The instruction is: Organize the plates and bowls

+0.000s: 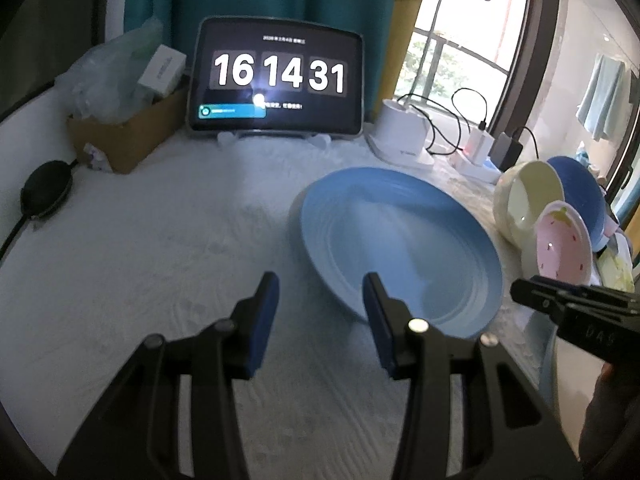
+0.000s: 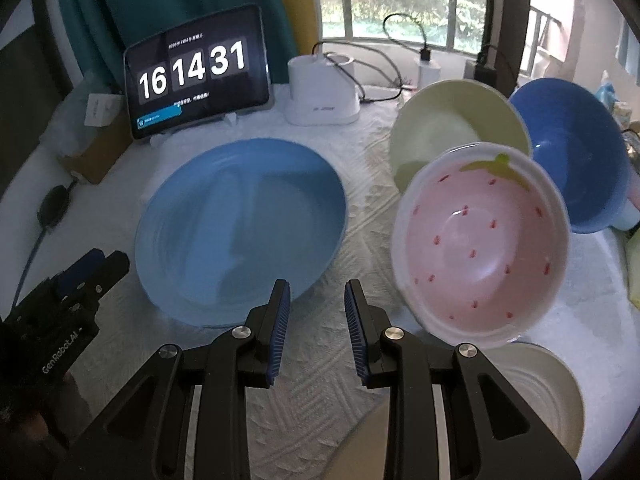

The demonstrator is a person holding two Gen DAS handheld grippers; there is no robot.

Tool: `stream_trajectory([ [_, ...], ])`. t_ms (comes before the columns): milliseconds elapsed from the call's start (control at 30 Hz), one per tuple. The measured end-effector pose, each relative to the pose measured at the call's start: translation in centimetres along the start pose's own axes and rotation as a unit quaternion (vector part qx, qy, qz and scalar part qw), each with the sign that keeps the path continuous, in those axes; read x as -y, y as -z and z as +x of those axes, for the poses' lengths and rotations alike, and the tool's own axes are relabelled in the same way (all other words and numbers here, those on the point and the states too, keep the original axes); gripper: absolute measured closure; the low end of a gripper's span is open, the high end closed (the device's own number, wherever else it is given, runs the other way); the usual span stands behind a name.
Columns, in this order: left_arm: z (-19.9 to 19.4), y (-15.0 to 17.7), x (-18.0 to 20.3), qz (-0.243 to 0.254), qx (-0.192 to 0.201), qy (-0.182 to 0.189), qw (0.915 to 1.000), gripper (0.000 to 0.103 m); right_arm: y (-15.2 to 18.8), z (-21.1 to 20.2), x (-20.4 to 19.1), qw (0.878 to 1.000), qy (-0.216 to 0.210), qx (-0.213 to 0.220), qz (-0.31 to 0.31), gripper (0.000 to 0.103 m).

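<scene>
**A:** Where do your two tools stand right now?

**B:** Your left gripper (image 1: 320, 284) hangs over the white textured cloth (image 1: 160, 248), its blue-padded fingers spread with nothing between them. The right-hand finger overlaps the near rim of the light blue plate (image 1: 400, 240) in the left wrist view, but you cannot tell whether it touches. Your right gripper (image 2: 316, 292) is likewise parted and empty, pointing down at the cloth just in front of that plate's near edge.

**A:** And the dishes you are sorting?

**B:** The light blue plate lies flat on the cloth, in front of the tablet (image 2: 196, 76) that shows a clock. To its right, three bowls stand tilted on edge, one behind another: the pink strawberry bowl (image 2: 480, 248) nearest you, the pale yellow bowl (image 2: 452, 120) behind it, and the dark blue bowl (image 2: 572, 148) furthest right. What props them up you cannot see. A cream ribbed plate (image 2: 536, 392) lies flat below the pink bowl, partly hidden by your right gripper's body.

**A:** Anything else on the table?

**B:** A white lamp base (image 2: 320, 96) with cables stands beside the tablet, a cardboard box (image 1: 128, 136) holding plastic bags sits at the far left, and a black round pad (image 1: 46, 192) on a cord lies near it.
</scene>
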State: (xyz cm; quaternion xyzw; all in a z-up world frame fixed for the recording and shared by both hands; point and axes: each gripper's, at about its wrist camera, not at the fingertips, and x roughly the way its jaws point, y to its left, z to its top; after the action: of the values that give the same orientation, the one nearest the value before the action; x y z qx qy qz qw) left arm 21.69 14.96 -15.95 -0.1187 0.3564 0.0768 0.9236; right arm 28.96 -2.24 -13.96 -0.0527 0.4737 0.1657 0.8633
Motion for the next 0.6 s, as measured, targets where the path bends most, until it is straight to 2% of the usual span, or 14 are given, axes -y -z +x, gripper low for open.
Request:
stream_trajectory([
  [133,1.6,-0.1,0.2,0.003,-0.019,-0.004,0.9998,0.058,-0.4,0.7,-0.4,1.000,0.000,-0.010,-0.001,0.073],
  [400,2.8,-0.1,0.2,0.005,-0.034,-0.005,0.9994,0.058,-0.9,2.7,-0.9,0.999,-0.007,-0.041,0.002,0.073],
  [600,3.2,-0.1,0.5,0.009,-0.042,-0.002,0.9991,0.058,-1.1,3.1,-0.7,0.999,-0.017,-0.047,0.011,0.074],
])
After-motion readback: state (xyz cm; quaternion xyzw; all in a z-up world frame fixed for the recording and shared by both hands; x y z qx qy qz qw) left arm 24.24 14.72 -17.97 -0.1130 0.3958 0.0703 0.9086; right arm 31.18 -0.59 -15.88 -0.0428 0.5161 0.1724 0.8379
